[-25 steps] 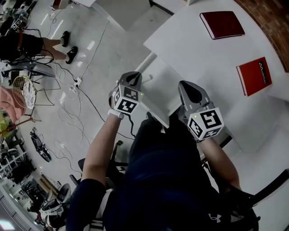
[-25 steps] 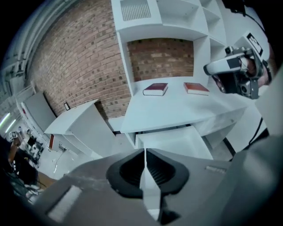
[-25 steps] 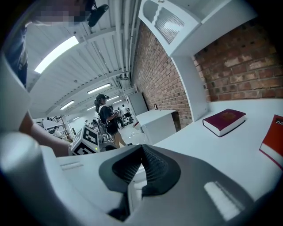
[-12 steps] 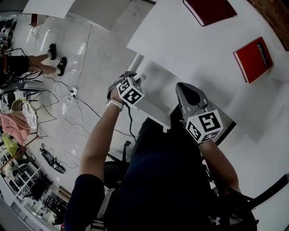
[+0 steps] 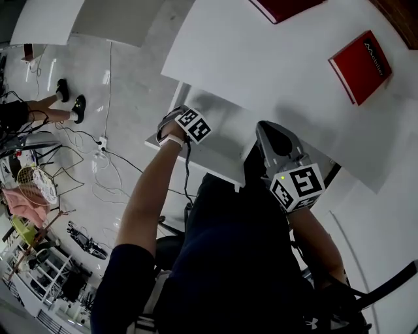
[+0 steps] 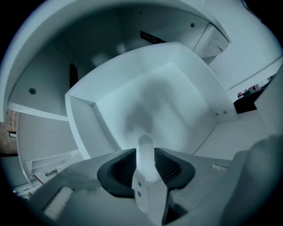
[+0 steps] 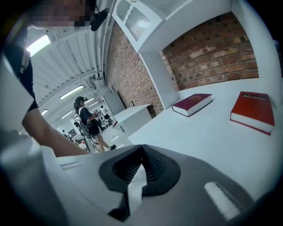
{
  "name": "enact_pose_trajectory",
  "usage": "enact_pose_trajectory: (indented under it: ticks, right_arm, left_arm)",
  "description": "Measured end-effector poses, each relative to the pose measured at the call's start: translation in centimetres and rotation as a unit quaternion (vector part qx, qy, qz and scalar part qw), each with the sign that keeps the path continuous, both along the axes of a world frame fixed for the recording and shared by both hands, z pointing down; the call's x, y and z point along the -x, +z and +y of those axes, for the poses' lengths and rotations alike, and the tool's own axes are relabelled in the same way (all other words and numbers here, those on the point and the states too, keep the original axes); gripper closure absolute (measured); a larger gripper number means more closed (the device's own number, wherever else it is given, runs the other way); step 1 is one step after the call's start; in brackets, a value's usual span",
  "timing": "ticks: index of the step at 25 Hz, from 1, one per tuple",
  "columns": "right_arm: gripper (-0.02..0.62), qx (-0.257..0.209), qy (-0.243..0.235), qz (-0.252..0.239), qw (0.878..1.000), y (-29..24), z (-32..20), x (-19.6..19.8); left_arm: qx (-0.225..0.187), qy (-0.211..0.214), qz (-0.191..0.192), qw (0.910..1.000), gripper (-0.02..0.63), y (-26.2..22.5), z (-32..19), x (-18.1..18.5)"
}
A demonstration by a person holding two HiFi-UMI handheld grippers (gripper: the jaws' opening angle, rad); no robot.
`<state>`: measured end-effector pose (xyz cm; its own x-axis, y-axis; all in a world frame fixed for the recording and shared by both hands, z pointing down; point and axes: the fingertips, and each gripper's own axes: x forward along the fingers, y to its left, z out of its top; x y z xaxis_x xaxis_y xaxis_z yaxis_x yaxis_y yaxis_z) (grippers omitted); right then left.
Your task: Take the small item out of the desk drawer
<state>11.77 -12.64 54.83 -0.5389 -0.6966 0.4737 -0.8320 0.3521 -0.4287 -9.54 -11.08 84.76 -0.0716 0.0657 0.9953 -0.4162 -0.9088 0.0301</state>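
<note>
Your left tool [image 6: 145, 153], clamped a second ago, is opening off the knob [image 6: 145, 142]. The drawer [image 6: 82, 115] at 12 o'clock stands open for searching. Right tool [image 7: 142, 155] is closed and empty.

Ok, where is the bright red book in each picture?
Head view: the bright red book is at the upper right, lying on the white desk.
Left gripper view: not in it; this view looks into the open drawer.
Right gripper view: at the right side, flat on the desk.
Shared landmark: the dark red book, near it on the desk in the head view and the right gripper view.
</note>
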Motion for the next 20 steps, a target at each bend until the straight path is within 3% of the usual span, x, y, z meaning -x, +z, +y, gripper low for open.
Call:
enact_pose_trajectory:
  ticks: [8,20]
  right_arm:
    - [0.592,0.015,0.015,0.003,1.000,1.4,1.2,-0.4]
    - [0.592,0.014,0.011,0.004,1.000,1.1,1.4,0.8]
  left_arm:
    - [0.035,0.033,-0.055,0.9973,0.466,4.8,0.7,1.0]
    - [0.039,0.020,-0.027,0.9987,0.474,3.6,0.6,0.6]
